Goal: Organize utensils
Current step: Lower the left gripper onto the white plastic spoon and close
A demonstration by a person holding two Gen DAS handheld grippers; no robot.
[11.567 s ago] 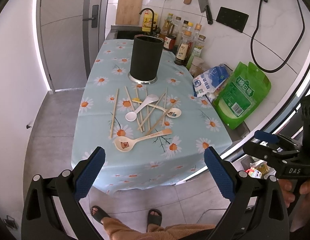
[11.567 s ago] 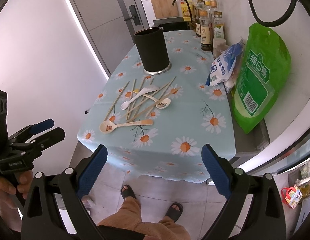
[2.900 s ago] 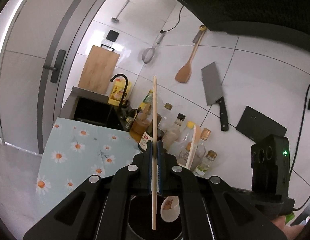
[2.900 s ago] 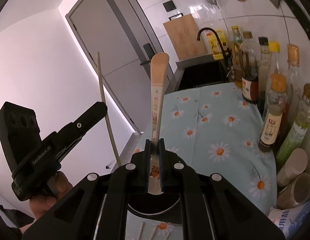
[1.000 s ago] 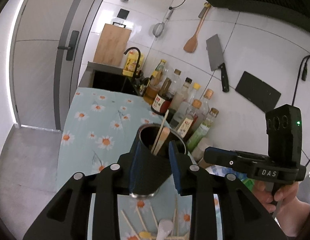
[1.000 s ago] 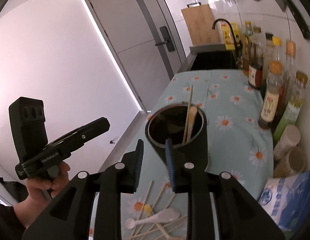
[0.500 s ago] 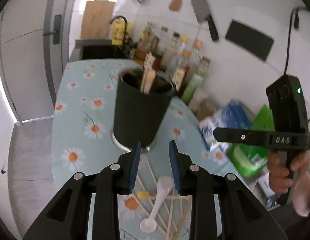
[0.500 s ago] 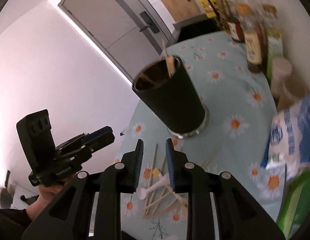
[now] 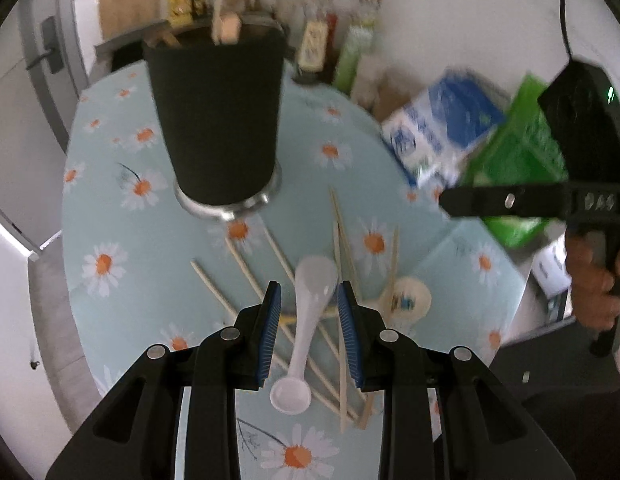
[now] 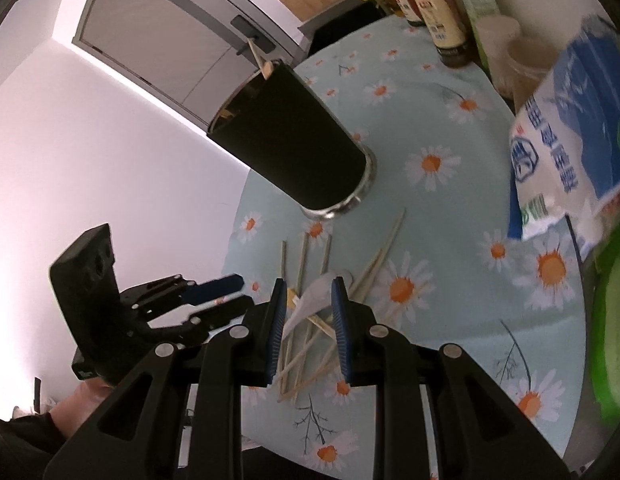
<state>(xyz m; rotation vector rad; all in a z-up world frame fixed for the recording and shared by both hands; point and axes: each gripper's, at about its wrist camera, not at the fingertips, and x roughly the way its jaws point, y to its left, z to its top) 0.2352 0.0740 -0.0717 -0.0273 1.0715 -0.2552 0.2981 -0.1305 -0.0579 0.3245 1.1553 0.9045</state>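
Observation:
A black utensil holder stands on the daisy tablecloth, with a spoon handle and a chopstick sticking out of it; it also shows in the right wrist view. A white spoon lies among several loose wooden chopsticks, next to a small cream spoon. My left gripper is open and empty, its jaws on either side of the white spoon, just above it. My right gripper is open and empty, low over the same pile.
A blue-and-white bag and a green bag sit at the right edge of the table. Sauce bottles line the back by the wall. The table's front edge is close below the pile.
Both grippers have dropped from beside the holder toward the pile on the cloth. My left gripper now straddles the white spoon. Both stay open.

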